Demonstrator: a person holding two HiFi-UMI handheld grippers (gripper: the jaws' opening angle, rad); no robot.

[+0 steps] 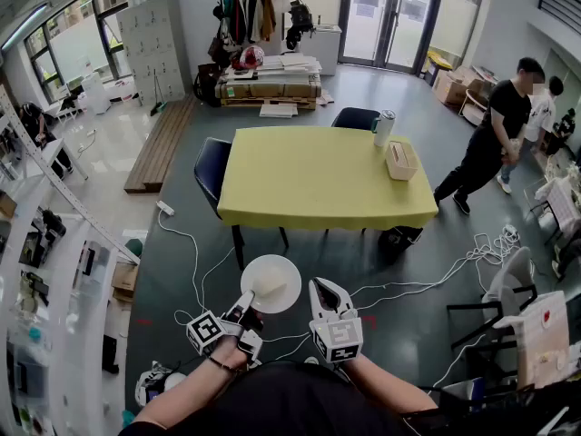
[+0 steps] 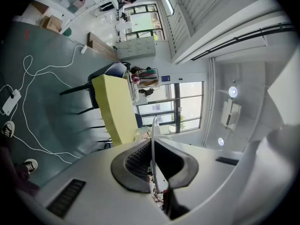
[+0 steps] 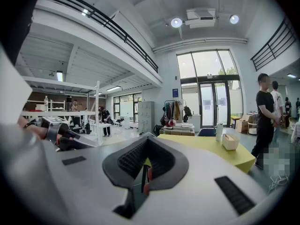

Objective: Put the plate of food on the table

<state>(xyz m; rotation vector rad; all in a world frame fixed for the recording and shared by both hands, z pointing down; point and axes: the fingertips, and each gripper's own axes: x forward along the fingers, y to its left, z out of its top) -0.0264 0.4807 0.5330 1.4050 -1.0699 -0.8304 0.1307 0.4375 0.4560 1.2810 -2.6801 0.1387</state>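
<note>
A white plate (image 1: 283, 271) with a pale lump of food (image 1: 270, 283) hangs over the grey floor, just short of the yellow table (image 1: 322, 175). My left gripper (image 1: 247, 310) is shut on the plate's near-left rim. In the left gripper view the plate (image 2: 153, 139) appears edge-on as a thin white line pinched between the black pads (image 2: 136, 161). My right gripper (image 1: 324, 288) sits just right of the plate, apart from it. In the right gripper view its jaws (image 3: 146, 170) are shut with nothing between them, and the table (image 3: 211, 146) lies ahead.
A tissue box (image 1: 400, 160) and a tall cup (image 1: 384, 127) stand at the table's right end. Dark chairs (image 1: 211, 166) (image 1: 354, 117) stand at its left and far sides. White cables (image 1: 413, 289) trail over the floor. Two people (image 1: 490, 139) stand at the right; shelving (image 1: 45, 243) lines the left.
</note>
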